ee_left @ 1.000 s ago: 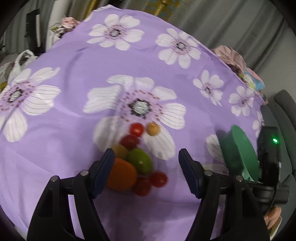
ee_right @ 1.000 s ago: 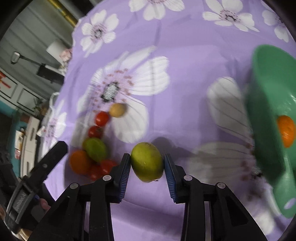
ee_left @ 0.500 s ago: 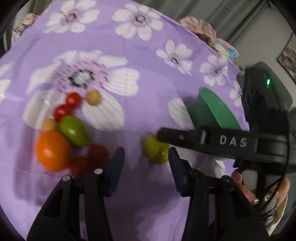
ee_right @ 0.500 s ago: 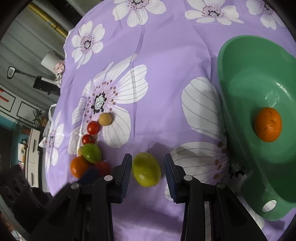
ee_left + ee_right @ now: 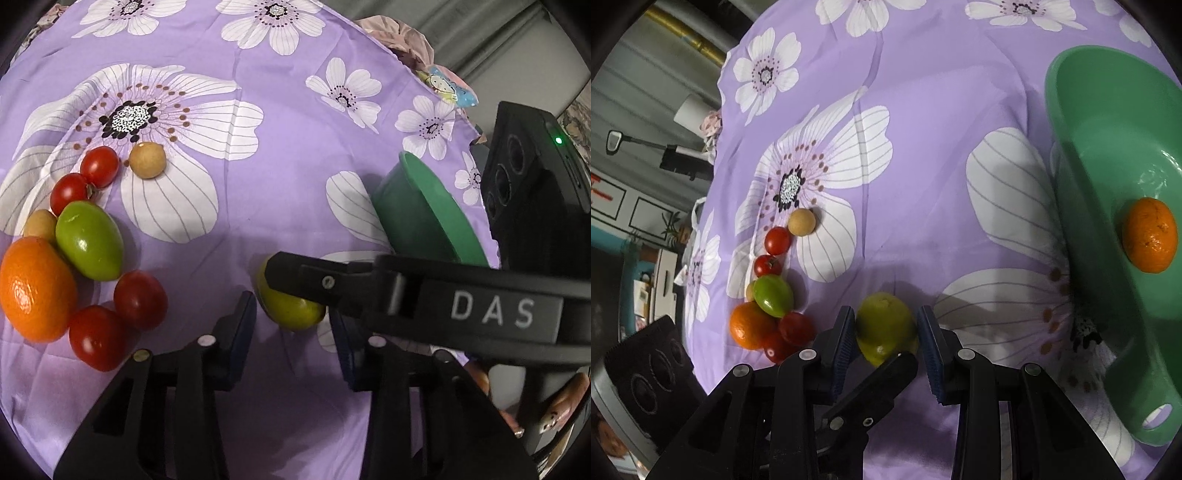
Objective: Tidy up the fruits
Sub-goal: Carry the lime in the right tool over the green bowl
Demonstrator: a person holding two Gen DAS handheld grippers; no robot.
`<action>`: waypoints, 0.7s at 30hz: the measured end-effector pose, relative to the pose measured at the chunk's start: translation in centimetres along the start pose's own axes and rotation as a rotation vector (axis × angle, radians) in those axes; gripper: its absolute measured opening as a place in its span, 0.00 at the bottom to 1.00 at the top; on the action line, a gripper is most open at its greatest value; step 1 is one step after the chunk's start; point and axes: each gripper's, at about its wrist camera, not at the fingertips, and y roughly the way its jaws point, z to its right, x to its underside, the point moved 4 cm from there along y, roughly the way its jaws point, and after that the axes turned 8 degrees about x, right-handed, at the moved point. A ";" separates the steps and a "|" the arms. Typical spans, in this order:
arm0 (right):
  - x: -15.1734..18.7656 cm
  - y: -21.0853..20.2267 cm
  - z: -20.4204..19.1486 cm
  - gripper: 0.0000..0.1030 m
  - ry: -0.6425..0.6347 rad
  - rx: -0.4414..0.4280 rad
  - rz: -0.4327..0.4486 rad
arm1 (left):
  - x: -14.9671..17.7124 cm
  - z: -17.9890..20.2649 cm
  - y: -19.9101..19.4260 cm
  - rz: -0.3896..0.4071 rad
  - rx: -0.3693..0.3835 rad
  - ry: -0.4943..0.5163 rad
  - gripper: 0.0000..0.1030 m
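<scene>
A yellow-green lemon point(image 5: 884, 325) sits between the pads of my right gripper point(image 5: 886, 341), whose jaws stand slightly wider than the fruit; it seems to rest on the purple cloth. My left gripper point(image 5: 291, 325) is open just in front of the same lemon point(image 5: 291, 308), with the right gripper's finger point(image 5: 369, 291) crossing over it. A green bowl point(image 5: 1082, 206) at the right holds one orange point(image 5: 1149, 234); it also shows in the left wrist view point(image 5: 424, 221). A fruit pile lies at the left: orange point(image 5: 35, 290), green fruit point(image 5: 88, 240), red tomatoes point(image 5: 140, 299), tan round fruit point(image 5: 147, 160).
The flowered purple cloth point(image 5: 288, 122) covers the table. Its far edge has crumpled fabric and a small toy point(image 5: 448, 86). A person's fingers point(image 5: 561, 410) hold the right gripper's handle at lower right. Room furniture shows beyond the cloth's left edge point(image 5: 646, 155).
My right gripper has lowered the lemon to the cloth and its jaws have opened slightly. My left gripper swung right, from the fruit pile to the lemon, and narrowed.
</scene>
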 end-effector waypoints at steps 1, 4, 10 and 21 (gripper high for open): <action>0.0 0.0 -0.1 0.38 -0.005 -0.001 0.002 | 0.0 0.0 0.0 0.004 -0.001 0.000 0.35; 0.0 0.0 -0.1 0.37 -0.012 0.005 0.008 | 0.0 -0.1 -0.1 0.007 -0.004 0.002 0.35; 0.1 -0.7 -0.7 0.37 -0.028 -0.016 0.026 | -0.2 0.2 -1.2 0.046 -0.034 0.028 0.34; 0.0 -5.6 -2.0 0.37 -0.065 -0.079 0.165 | -1.7 4.0 -4.2 0.145 -0.063 0.140 0.34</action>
